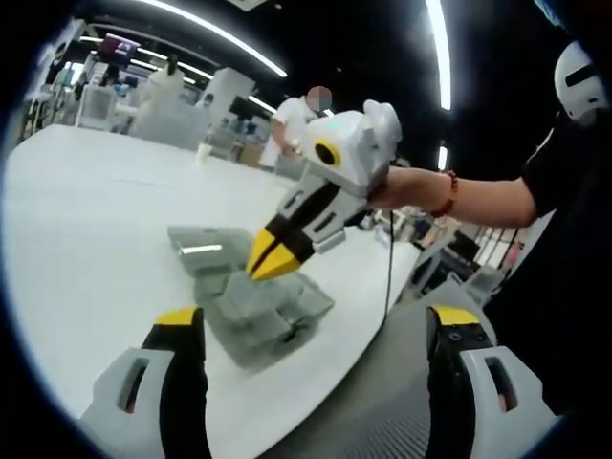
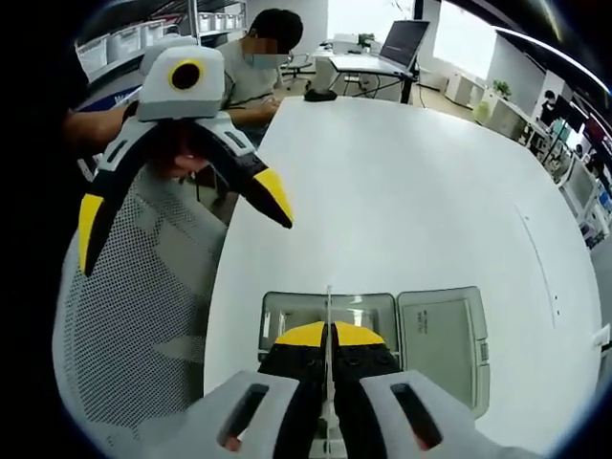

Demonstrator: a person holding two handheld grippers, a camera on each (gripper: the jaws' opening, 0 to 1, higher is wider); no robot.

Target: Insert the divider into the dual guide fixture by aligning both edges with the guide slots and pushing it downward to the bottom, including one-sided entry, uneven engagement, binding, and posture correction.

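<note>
We see a smooth white worktop (image 2: 411,191) with a soft sheen. On it the fixture (image 2: 435,335) looks like translucent grey plastic, glossy where light strikes. The divider (image 2: 328,316) is a thin clear sheet, edge-on. Both hand-held grippers, right (image 2: 329,337) and left (image 2: 182,215), have glossy white plastic shells and yellow-tipped black jaws. The chair (image 2: 143,287) has perforated white mesh.

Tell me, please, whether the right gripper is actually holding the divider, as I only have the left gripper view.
Observer: Yes. In the right gripper view, the right gripper has its jaws shut on a thin divider.
Operator: Is it seated in the fixture?
Observer: It stands edge-on above the fixture, over its left compartment. I cannot tell whether it has entered the slots.
Operator: And my left gripper?
Observer: The left gripper is open, off the table's edge, above a mesh chair.
</note>
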